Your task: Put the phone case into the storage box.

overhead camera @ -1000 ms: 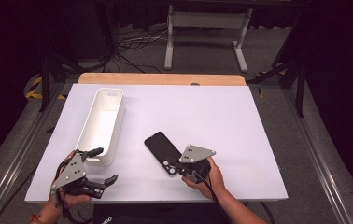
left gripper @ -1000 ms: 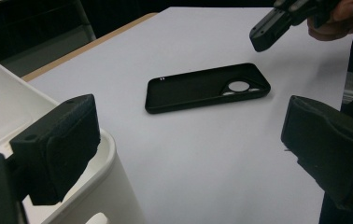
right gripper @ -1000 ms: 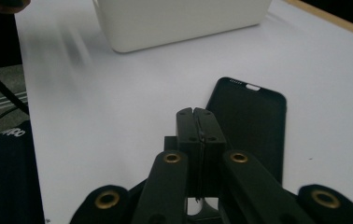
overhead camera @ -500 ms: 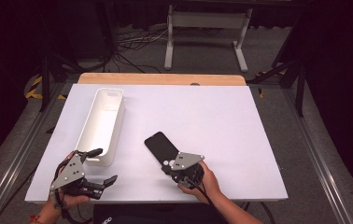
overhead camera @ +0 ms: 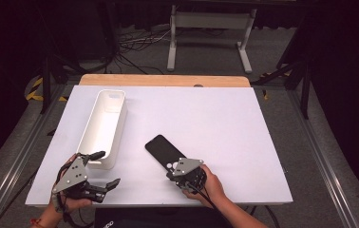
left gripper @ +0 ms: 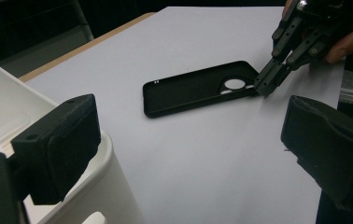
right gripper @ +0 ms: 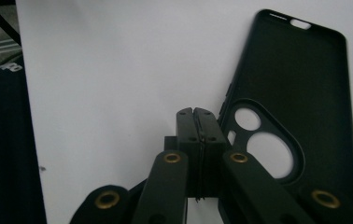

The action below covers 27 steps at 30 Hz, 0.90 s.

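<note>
A black phone case (overhead camera: 161, 149) lies flat, hollow side up, on the white surface (overhead camera: 225, 123), toward its near edge, its camera cutouts at the end nearest the person. The right gripper (overhead camera: 172, 167), held in the person's right hand (overhead camera: 210, 183), has its fingers pressed fully together with nothing between them, their tips down beside the case's camera corner. The left gripper (overhead camera: 105, 168) sits at the near left with its fingers spread wide and empty, next to the near end of a long white bin (overhead camera: 102, 127).
</note>
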Motion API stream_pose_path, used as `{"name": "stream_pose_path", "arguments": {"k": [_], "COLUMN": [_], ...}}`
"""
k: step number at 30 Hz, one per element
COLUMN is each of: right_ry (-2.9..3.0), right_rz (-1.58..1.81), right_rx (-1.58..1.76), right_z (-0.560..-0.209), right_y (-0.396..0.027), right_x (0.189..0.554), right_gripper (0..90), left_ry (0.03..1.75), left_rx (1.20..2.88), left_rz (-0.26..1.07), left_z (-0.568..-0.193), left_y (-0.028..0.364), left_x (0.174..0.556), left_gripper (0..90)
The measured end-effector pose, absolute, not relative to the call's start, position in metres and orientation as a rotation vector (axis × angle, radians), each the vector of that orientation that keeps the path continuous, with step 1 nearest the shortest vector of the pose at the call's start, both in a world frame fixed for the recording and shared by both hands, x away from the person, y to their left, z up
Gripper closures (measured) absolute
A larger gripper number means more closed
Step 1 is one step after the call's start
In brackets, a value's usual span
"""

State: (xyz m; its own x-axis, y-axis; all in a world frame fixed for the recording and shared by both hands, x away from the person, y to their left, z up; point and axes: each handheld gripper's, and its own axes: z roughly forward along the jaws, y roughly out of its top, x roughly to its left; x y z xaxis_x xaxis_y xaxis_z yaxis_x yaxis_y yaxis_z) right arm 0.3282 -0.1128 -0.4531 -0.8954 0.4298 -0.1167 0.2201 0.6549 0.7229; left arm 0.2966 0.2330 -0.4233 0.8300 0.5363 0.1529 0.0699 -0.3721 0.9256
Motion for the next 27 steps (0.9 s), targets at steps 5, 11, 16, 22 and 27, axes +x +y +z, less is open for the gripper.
{"name": "stream_pose_path", "arguments": {"k": [5, 11, 16, 22, 27], "right_ry": [2.611, 2.587, 2.575, 2.537, 2.499], "right_rz": [1.087, 1.017, 1.016, 0.999, 0.993], "right_rx": [0.601, 0.632, 0.672, 0.747, 0.802], "right_z": [-0.453, -0.456, -0.456, -0.455, -0.455], "right_y": [-0.123, -0.131, -0.138, -0.15, -0.156], "right_x": [0.332, 0.337, 0.341, 0.346, 0.35], "right_gripper": [90.0, 90.0, 90.0, 90.0, 90.0], "left_ry": [0.48, 0.467, 0.456, 0.453, 0.45], "left_rx": [1.874, 1.885, 1.89, 1.9, 1.901], "left_rz": [0.488, 0.504, 0.517, 0.507, 0.507], "left_z": [-0.42, -0.421, -0.421, -0.422, -0.423], "left_y": [0.237, 0.239, 0.236, 0.235, 0.234], "left_x": [0.3, 0.3, 0.3, 0.301, 0.301], "left_gripper": [5.9, 5.8, 5.8, 5.9, 5.9]}}
